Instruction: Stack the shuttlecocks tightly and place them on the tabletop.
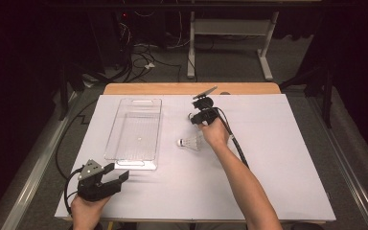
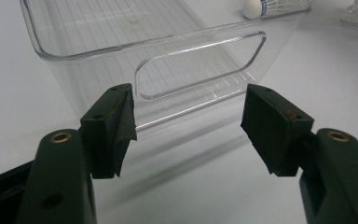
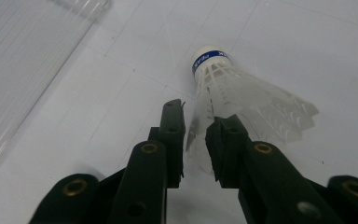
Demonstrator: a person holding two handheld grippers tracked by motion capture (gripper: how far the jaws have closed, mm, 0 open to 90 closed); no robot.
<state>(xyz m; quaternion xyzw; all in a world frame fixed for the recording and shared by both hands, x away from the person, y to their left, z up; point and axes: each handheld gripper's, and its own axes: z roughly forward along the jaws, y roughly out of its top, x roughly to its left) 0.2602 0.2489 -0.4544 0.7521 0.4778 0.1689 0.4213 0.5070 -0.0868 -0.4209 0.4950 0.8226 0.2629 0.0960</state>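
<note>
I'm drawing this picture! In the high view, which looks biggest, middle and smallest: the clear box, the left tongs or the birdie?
1. The clear box looks biggest by far.
2. The left tongs come next, though they sit nearer the camera, which may flatter them.
3. The birdie looks smallest.

Lying over the table, a white sheet (image 1: pixel 278 163), leaving bare a wooden strip (image 1: pixel 163 88) at the far edge; beyond, on the grey floor (image 1: pixel 230 64), black cables (image 1: pixel 141 60) far left, white desk legs (image 1: pixel 266 52) far right.
</note>
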